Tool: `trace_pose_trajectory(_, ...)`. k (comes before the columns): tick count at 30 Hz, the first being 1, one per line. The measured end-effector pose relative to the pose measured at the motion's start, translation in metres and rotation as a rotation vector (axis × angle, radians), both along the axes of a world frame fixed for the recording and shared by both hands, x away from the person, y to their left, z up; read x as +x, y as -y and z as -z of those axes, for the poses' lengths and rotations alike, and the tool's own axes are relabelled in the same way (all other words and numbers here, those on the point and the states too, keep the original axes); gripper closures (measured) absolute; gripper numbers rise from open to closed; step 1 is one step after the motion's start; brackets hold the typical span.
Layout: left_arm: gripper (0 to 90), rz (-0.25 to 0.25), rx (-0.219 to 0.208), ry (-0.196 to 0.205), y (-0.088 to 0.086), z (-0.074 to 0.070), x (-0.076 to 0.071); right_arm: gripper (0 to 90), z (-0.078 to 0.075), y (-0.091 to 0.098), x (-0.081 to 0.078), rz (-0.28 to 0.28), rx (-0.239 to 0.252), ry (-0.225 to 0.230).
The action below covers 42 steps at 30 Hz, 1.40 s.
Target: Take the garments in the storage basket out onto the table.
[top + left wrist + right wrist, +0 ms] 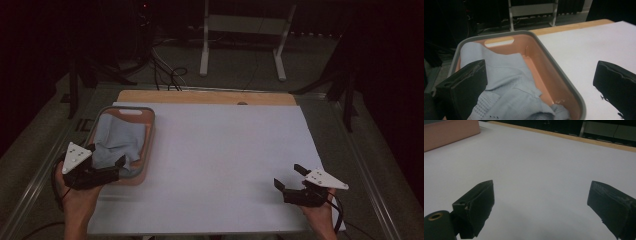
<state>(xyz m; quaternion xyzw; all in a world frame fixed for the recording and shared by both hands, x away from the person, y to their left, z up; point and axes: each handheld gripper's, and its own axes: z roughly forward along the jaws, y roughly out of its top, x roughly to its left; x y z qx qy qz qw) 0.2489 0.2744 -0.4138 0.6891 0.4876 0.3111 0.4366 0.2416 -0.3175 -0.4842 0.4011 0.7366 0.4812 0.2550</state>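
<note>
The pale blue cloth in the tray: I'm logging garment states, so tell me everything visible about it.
The pale blue knit cloth lies crumpled inside the orange tray with a grey rim, filling its left and near part. It looks soft, with a collar-like fold and an open mesh patch. One corner laps against the near rim. The open left gripper hovers at its near edge, one jaw over the cloth; contact is unclear.
</note>
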Motion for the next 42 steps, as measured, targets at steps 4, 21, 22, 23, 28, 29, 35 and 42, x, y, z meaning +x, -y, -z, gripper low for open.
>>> trace_pose_trajectory(4, 0.3, -0.016, 0.021, -0.02, -0.001, -0.001, 0.009, 7.4, 0.0, 0.0, 0.0, -0.005, -0.004, 0.001)
trace_pose_trajectory(21, 0.4, -0.082, 0.063, -0.152, -0.011, 0.006, 0.043, 7.4, 0.0, 0.0, 0.0, -0.005, -0.011, -0.002)
trace_pose_trajectory(22, 0.4, -0.087, 0.062, -0.161, -0.013, 0.007, 0.046, 7.4, 0.0, 0.0, 0.0, -0.004, -0.011, -0.004)
trace_pose_trajectory(23, 0.4, -0.091, 0.059, -0.169, -0.014, 0.008, 0.048, 7.4, 0.0, 0.0, 0.0, -0.004, -0.01, -0.004)
trace_pose_trajectory(28, 1.2, -0.112, 0.068, -0.209, -0.018, 0.013, 0.057, 7.4, 0.001, 0.0, 0.001, -0.009, -0.009, -0.004)
trace_pose_trajectory(29, 1.2, -0.116, 0.069, -0.214, -0.018, 0.015, 0.058, 7.4, 0.001, 0.0, 0.001, -0.002, -0.01, -0.005)
trace_pose_trajectory(35, 1.3, -0.124, 0.086, -0.246, -0.022, 0.017, 0.066, 7.4, 0.001, -0.001, 0.001, 0.001, -0.014, -0.006)
trace_pose_trajectory(42, 1.8, -0.119, 0.075, -0.244, -0.026, 0.013, 0.075, 7.4, 0.002, -0.001, 0.001, 0.0, -0.023, -0.007)
